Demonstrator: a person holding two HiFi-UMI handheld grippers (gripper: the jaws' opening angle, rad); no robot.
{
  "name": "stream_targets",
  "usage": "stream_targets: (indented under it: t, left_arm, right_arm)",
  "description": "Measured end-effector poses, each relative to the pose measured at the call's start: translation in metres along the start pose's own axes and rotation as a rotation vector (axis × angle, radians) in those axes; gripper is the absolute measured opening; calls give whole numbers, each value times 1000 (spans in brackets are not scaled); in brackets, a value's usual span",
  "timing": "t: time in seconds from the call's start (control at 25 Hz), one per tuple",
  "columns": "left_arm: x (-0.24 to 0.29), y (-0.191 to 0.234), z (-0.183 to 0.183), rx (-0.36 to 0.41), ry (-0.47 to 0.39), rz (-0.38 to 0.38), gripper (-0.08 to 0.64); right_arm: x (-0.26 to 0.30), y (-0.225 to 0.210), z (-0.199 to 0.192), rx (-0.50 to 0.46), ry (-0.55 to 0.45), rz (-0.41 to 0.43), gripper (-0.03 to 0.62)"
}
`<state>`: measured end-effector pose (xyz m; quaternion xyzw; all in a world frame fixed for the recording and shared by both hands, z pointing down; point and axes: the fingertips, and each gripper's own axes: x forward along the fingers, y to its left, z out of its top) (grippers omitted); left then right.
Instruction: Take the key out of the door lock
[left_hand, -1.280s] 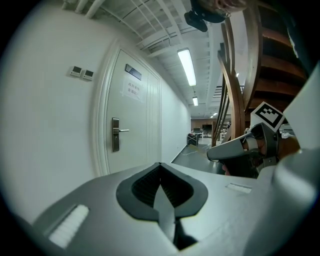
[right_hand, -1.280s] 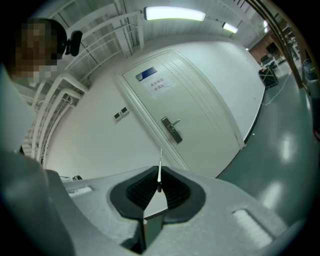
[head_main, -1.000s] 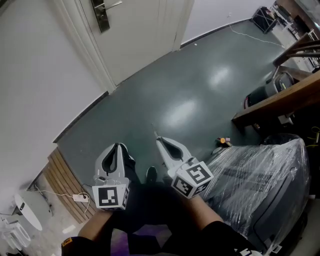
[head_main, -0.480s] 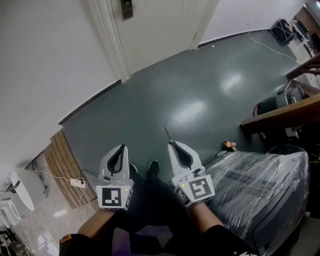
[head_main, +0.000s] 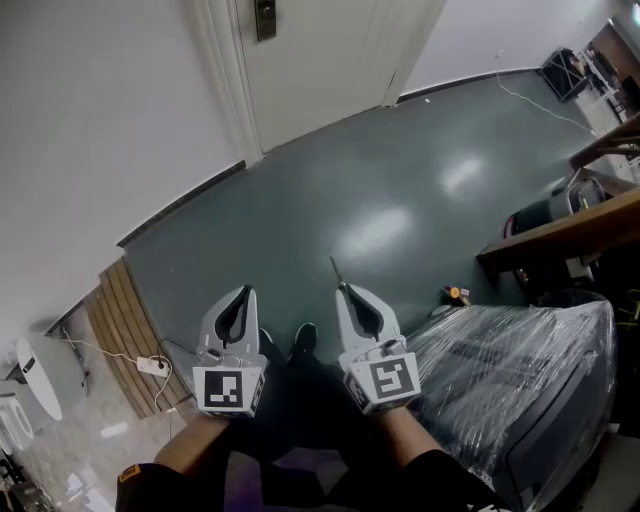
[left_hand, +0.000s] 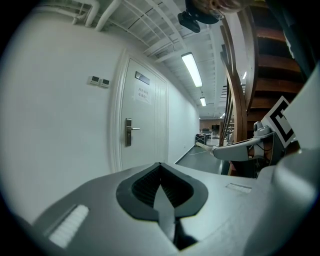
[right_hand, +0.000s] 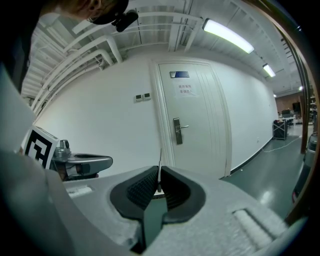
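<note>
The white door (head_main: 320, 50) stands far ahead, its metal lock plate with handle (head_main: 265, 18) at the top of the head view; the plate also shows in the left gripper view (left_hand: 128, 132) and the right gripper view (right_hand: 177, 131). My right gripper (head_main: 345, 290) is held low near my body, shut on a thin metal key (head_main: 335, 270) that sticks out past its tips; the key (right_hand: 160, 167) stands upright between the pads. My left gripper (head_main: 242, 292) hangs beside it, shut, with nothing in its jaws.
A plastic-wrapped bulky object (head_main: 520, 370) sits close on the right, under a wooden beam (head_main: 560, 225). A small orange item (head_main: 457, 294) lies on the green floor. A slatted wooden panel (head_main: 120, 330) and a power strip (head_main: 150, 365) are at the left wall.
The head view has swung, so the door and lock plate sit further right and higher. Both grippers stay low by my body, shifted slightly right. The key stays in the right jaws.
</note>
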<state>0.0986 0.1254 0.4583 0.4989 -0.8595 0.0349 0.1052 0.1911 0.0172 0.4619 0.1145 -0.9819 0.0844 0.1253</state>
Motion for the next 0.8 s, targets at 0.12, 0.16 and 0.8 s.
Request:
stream_targets:
  t: [0.12,0.16,0.8]
  left_arm:
    - [2,-3,1,3,0,-11,18]
    - [2,-4,1,4,0,-14,18]
    - [22,-19,13,25,-23,-61,18]
  right_arm:
    - [-3,-2,1,-2,-1,-9,15]
    - [-4,-3,2,-1,-5,-12,15]
    - [0,-21,10,-3,-3,-38,15]
